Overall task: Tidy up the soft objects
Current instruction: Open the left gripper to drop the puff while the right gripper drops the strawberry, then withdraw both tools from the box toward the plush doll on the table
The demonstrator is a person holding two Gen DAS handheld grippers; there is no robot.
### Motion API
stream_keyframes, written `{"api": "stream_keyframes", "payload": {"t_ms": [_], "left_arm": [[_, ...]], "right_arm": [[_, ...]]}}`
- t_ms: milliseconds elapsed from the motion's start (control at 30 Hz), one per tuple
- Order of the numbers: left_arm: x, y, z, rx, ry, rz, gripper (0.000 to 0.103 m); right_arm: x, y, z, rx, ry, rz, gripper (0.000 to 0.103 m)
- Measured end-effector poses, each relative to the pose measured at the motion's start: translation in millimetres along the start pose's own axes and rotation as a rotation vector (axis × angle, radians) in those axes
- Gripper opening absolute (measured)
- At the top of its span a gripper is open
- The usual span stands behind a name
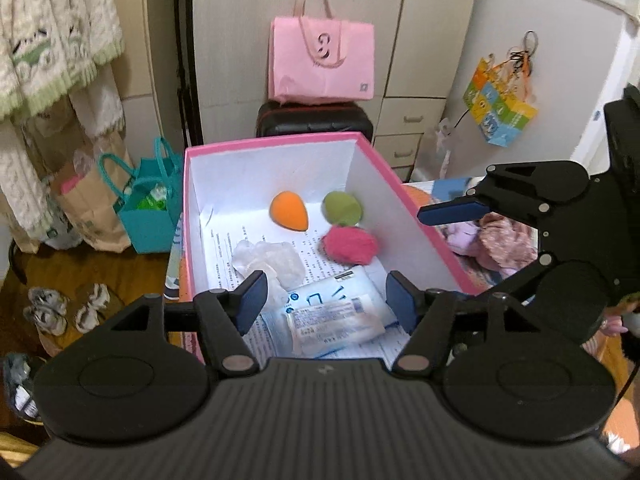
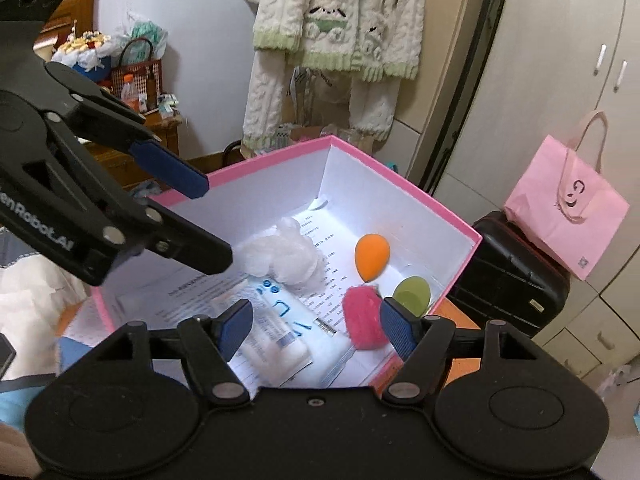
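A pink box (image 1: 404,184) (image 2: 448,216) with white walls holds an orange sponge egg (image 1: 289,210) (image 2: 372,256), a green sponge (image 1: 342,208) (image 2: 412,295), a pink fluffy puff (image 1: 350,245) (image 2: 362,316), a white cotton wad (image 1: 272,261) (image 2: 285,257) and a white-blue tissue pack (image 1: 336,316) (image 2: 276,320) on printed paper. My left gripper (image 1: 326,300) is open and empty above the pack at the box's near end. My right gripper (image 2: 316,326) is open and empty over the box; it also shows in the left wrist view (image 1: 456,210) by the box's right wall.
A pink tote (image 1: 322,64) sits on a black suitcase (image 1: 316,120) behind the box. Teal and brown bags (image 1: 150,204) and slippers (image 1: 64,308) lie on the floor left. Cream knitwear (image 2: 340,28) hangs on the wall. Pink-purple fabric (image 1: 500,244) lies right of the box.
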State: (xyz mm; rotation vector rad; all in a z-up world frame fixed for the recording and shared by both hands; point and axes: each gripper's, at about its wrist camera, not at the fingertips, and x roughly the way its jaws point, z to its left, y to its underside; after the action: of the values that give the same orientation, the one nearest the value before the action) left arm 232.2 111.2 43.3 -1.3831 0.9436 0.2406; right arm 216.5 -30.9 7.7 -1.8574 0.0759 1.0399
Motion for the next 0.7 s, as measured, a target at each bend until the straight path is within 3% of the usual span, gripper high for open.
{"api": "stream_keyframes", "payload": {"t_ms": [367, 533, 700], "left_arm": [[-66, 18, -45, 0.104, 0.058, -0.054, 0.071], [-85, 29, -65, 0.154, 0.048, -0.078, 0.072], [-95, 38, -83, 0.183, 0.054, -0.083, 0.072]], "right_arm": [[-65, 15, 9, 0.056, 0.003, -0.043, 0.077], [-94, 34, 5, 0.102, -0.012, -0.041, 0.077], [-124, 60, -2, 0.126, 0.025, -0.055, 0.077]]}}
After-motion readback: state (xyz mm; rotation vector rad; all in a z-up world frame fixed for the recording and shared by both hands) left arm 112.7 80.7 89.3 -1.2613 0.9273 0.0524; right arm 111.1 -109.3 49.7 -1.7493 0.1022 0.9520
